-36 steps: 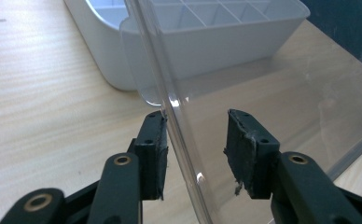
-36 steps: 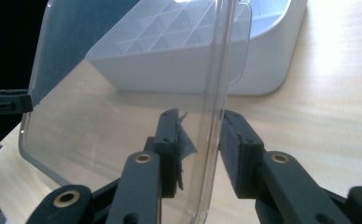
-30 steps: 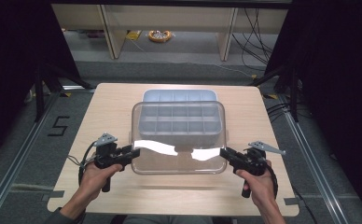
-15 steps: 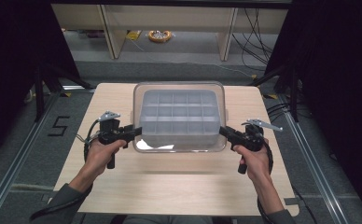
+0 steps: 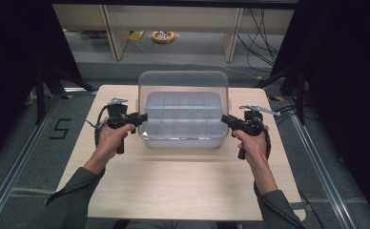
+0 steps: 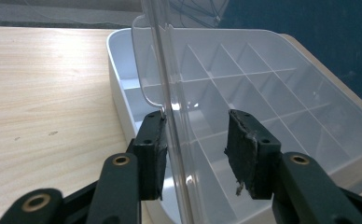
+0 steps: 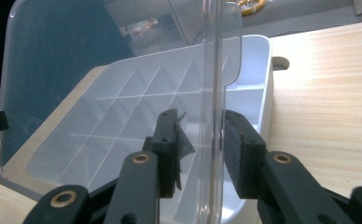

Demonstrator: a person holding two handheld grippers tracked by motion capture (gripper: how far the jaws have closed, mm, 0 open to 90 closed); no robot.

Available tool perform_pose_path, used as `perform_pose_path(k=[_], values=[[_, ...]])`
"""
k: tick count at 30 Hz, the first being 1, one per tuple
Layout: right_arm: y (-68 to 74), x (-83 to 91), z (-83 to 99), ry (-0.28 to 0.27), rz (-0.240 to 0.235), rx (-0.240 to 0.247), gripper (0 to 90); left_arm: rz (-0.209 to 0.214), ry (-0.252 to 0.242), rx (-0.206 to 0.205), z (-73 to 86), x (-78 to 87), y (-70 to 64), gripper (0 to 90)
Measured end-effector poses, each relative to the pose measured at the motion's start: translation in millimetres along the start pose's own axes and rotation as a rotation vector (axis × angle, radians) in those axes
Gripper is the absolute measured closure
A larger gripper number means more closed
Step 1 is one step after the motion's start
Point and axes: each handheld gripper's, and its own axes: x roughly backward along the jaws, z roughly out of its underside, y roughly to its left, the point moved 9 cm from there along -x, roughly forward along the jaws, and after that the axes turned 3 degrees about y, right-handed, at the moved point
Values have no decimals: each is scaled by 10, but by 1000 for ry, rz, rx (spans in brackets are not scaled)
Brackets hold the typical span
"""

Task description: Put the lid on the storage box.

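A white compartment box (image 5: pixel 183 139) stands in the middle of the table, its several cells empty. Its clear lid (image 5: pixel 183 81) is raised nearly upright above the far side. My left gripper (image 5: pixel 142 117) sits at the lid's left edge and my right gripper (image 5: pixel 224 119) at its right edge. In the left gripper view the lid (image 6: pixel 170 93) runs between the jaws of the gripper (image 6: pixel 195 149), touching one pad, with a wide gap to the other. In the right gripper view the lid (image 7: pixel 76 56) likewise passes between the parted jaws of the gripper (image 7: pixel 200 140), over the box (image 7: pixel 137 88).
The wooden table (image 5: pixel 183 186) has bare surface in front of the box and at both sides. Behind the table, a shelf unit stands on the floor with an orange coil (image 5: pixel 162 36) under it. A "5" mark (image 5: pixel 59 129) is on the floor at left.
The lid has swung up from low over the table's front to nearly upright over the box. Both grippers moved away from the person with it, and their jaws now stand parted.
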Motion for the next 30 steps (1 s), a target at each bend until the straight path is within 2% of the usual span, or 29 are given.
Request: perform_pose_path(k=[1,2,3,4,6,7,8,10,11,12,13,14,17,18,19,20,21,22,23,24,25,26,27,28,30], values=[[-8,-25,-7,-2,-3,6,684,-1,-16,19,-20,-32,1,573],[7,-41,-4,6,-4,-22,683,-3,-12,18,-22,-44,14,572],[-45,-70,-17,-3,5,29,682,-3,-10,25,-28,-68,28,571],[-45,-92,-20,-2,2,22,682,-3,2,16,-23,-79,52,571],[-29,-115,-10,11,10,-25,682,-4,-9,44,-41,-128,69,571],[-67,-133,-24,5,15,14,682,-4,-8,47,-40,-152,78,570],[-41,-140,-16,11,13,-19,682,-4,0,52,-34,-174,87,569],[-36,-149,-21,18,16,-40,683,-1,1,63,-30,-214,96,568],[-87,-169,-40,2,19,10,683,-2,8,62,-21,-227,106,567],[-87,-169,-40,2,19,10,683,-2,8,62,-21,-227,106,565],[-63,-170,-28,16,19,-30,682,-1,9,70,-18,-251,110,562],[-78,-173,-29,15,29,-20,682,0,11,75,-16,-266,110,561],[-86,-188,-15,24,26,-44,678,3,14,80,-7,-301,113,559],[-124,-203,-20,19,33,-15,676,2,23,78,2,-308,120,559],[-125,-212,-16,21,26,-27,675,4,22,89,3,-321,120,558],[-153,-221,-17,19,24,-8,674,6,25,94,8,-331,122,557],[-127,-220,0,34,33,-67,673,9,32,96,17,-336,121,556],[-125,-224,-2,31,23,-66,671,11,36,101,23,-344,121,554],[-171,-234,-12,23,25,-22,668,9,48,98,35,-342,131,553],[-181,-235,-14,23,34,-21,667,10,52,102,39,-346,132,551],[-136,-230,-1,34,31,-83,666,7,54,107,42,-352,137,549],[-60,-202,33,76,18,-171,666,6,58,114,46,-353,139,548],[-35,-191,45,95,14,-205,665,7,63,117,50,-353,143,547],[-36,-195,44,95,12,-205,666,6,61,123,51,-357,142,547],[-109,-232,4,48,18,-122,665,10,65,121,61,-356,142,546]])
